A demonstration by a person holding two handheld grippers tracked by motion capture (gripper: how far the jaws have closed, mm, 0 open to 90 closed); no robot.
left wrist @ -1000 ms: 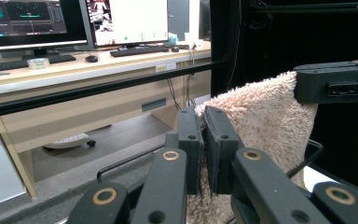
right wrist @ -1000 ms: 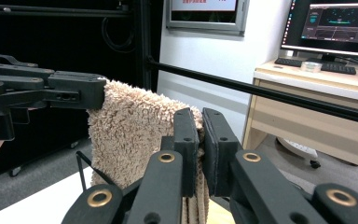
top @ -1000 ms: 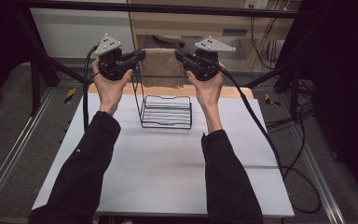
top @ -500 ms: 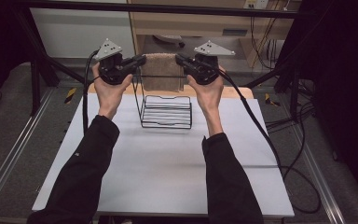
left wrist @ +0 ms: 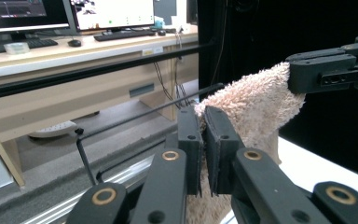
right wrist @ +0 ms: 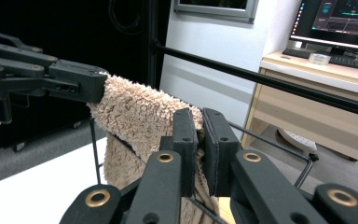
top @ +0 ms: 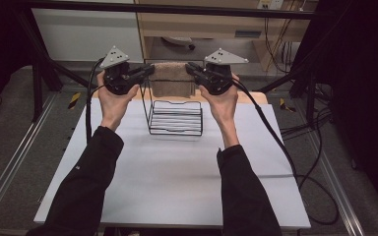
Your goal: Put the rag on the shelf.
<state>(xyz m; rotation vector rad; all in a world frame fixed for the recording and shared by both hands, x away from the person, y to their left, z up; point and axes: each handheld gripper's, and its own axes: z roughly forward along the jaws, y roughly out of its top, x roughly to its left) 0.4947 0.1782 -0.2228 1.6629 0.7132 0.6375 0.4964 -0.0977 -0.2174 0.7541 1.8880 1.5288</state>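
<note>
The left gripper has its 2 jaws pressed together on one top corner of the beige towel. In the left gripper view the same gripper pinches the towel between its pads, with the pile bulging out on either side. The right gripper is likewise clamped on the opposite top corner; the right gripper view confirms that gripper pinching the towel edge.

The towel is stretched flat between the 2 grippers and hangs above the far edge of the white table, just beyond the black wire rack. The rack stands upright on the table near the far edge, about midway between the left and right edges.

Status, as a judgement: the towel is picked up and spread. Draping it over the rack appears to remain; the cloth seems to hang close to the rack's tall far wire, but it is not yet released.

Limits of view: the lower part of the towel is cut off at the bottom of both gripper views. Whether the cloth touches the rack's rear wire cannot be determined. From the high view, the towel's lower hem merges with the tan surface behind the table.
</note>
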